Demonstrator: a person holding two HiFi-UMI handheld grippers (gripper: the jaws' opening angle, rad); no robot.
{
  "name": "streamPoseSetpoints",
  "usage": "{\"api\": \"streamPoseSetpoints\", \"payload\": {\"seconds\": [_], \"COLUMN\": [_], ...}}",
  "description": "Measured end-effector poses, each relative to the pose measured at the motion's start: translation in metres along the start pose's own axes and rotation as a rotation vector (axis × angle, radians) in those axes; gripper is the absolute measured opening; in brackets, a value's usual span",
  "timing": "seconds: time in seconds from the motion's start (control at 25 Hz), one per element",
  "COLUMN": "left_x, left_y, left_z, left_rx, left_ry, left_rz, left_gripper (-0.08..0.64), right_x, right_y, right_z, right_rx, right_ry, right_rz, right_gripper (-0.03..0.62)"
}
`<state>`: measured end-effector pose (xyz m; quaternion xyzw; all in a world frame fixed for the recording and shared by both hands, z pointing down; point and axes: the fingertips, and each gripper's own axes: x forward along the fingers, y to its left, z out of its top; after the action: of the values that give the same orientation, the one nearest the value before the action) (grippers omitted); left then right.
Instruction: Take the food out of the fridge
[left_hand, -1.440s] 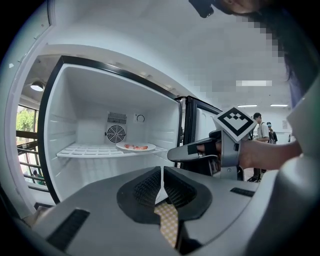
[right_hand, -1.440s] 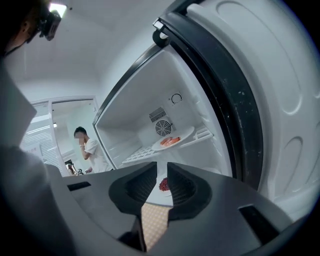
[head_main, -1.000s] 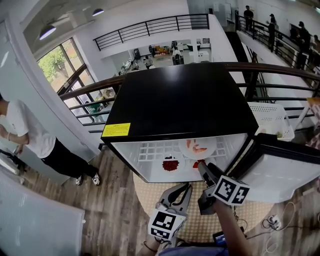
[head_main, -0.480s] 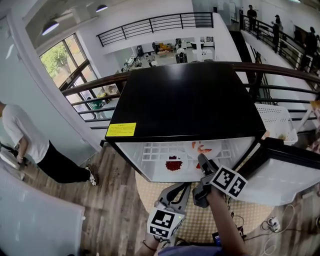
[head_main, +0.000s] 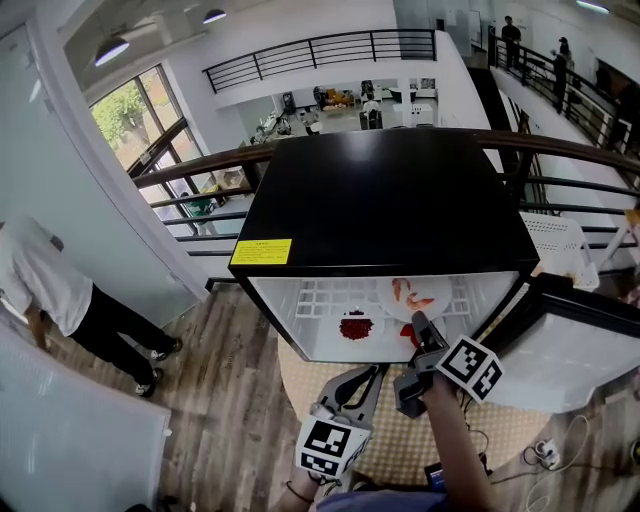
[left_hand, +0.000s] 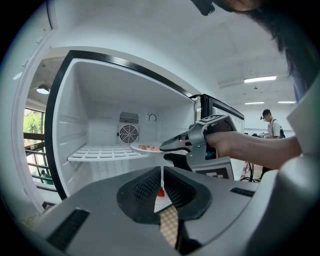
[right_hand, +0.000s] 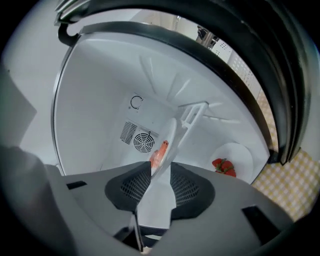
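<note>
1. A yellow label (head_main: 261, 252) sits on the front edge of the fridge (head_main: 380, 190) top, toward its left corner. It carries lines of dark print, too small for me to read.
2. The left cube (head_main: 328, 447) on my left claw (head_main: 372, 374) and the right cube (head_main: 471, 367) on my right claw (head_main: 416, 322) show black-and-white square marker patterns, not letters or numbers.
3. I can read nothing else.

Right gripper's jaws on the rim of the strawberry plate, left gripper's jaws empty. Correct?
No. The jaws of the right gripper are on the rim of the plate of shrimp, not the strawberry plate, as the right gripper view shows. They have just been closing with that rim between them. The jaws of the left gripper are empty, as stated.
</note>
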<state>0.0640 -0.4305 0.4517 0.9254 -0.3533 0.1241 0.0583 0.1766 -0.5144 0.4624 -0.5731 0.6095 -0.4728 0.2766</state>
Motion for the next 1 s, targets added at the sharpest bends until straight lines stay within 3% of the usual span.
{"api": "streamPoseSetpoints", "payload": {"seconds": [0.08, 0.72, 1.0], "left_x": [-0.003, -0.022, -0.033], "left_y": [-0.001, -0.009, -0.016], "left_z": [0.001, 0.003, 0.001], "left_rx": [0.001, 0.000, 0.009], "left_ry": [-0.004, -0.026, -0.032], "left_rz": [0.000, -0.014, -0.015], "left_gripper": [0.028, 0.028, 0.028], "right_x": [-0.005, -0.038, -0.056], "right_y": [0.003, 0.008, 0.004], "right_z": [0.000, -0.013, -0.026], "right_rx": [0.010, 0.157, 0.179], "right_ry": [-0.009, 0.007, 0.026], "right_rz": [0.019, 0.119, 0.121], "right_gripper": [0.078, 0.034, 0.025]}}
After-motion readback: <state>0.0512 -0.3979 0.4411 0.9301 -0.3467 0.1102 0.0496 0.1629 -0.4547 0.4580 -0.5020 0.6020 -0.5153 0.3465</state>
